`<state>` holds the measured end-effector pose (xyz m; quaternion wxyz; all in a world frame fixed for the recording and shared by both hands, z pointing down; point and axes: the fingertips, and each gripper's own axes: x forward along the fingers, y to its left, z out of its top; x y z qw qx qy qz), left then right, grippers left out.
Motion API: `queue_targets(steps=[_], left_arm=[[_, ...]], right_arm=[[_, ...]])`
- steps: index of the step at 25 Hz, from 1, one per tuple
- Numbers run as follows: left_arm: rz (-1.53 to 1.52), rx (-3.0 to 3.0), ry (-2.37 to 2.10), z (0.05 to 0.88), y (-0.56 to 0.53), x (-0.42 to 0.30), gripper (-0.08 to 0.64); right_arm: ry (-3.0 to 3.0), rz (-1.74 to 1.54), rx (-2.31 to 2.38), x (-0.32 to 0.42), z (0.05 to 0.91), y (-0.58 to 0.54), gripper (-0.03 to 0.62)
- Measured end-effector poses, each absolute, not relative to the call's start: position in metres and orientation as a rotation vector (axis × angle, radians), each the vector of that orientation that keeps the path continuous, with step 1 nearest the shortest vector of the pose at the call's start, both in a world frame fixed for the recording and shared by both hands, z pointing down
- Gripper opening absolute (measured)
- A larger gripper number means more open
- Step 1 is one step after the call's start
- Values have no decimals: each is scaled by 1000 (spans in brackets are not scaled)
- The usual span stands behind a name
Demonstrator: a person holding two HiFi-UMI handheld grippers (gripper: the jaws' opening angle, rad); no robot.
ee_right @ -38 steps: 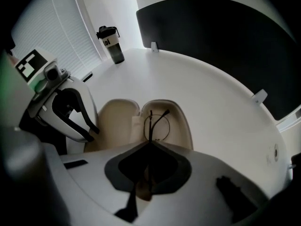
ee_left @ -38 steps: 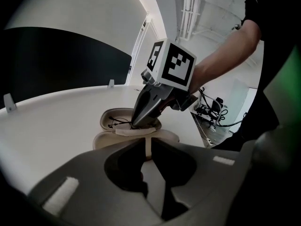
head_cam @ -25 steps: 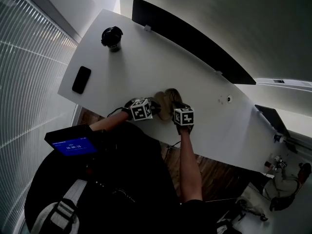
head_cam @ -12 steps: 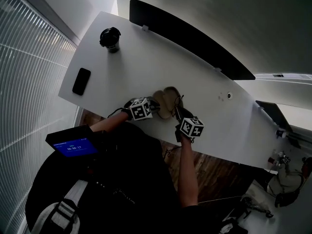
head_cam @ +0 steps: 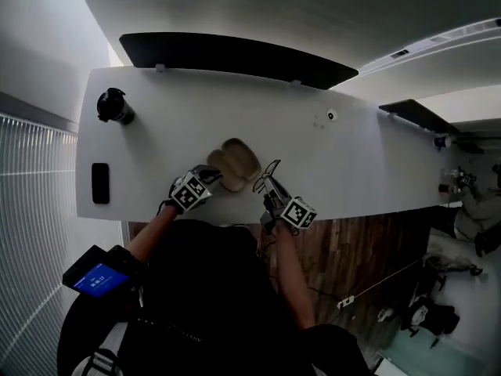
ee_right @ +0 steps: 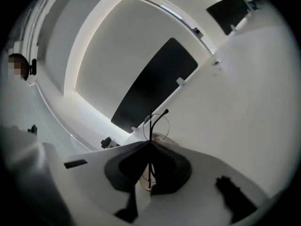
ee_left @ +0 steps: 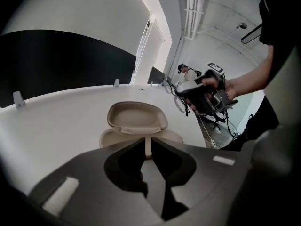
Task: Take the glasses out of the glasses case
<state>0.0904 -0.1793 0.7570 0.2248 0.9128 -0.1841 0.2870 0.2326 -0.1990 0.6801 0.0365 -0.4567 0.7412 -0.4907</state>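
Glasses [ee_right: 150, 126] thin, dark-wired, round-lensed; glasses case [ee_left: 136, 117] beige, open.

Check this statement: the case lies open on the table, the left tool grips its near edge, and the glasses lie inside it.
Wrong on the glasses: they are out of the case, with the right tool shut on them, as the right gripper view shows. The case does lie open on the table, the left tool gripping its near edge.
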Motion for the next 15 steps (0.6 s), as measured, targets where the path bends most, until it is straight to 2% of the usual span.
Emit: queue_targets(steps=[8,15], left_arm=[[769,2528,-554,743,-191,93,44],[794,2549,-538,739,-187,99,44]], right_arm=[[1804,-1597,-1468,293,715,-174,14],[1705,-1662,-1525,308,746,-169,14]])
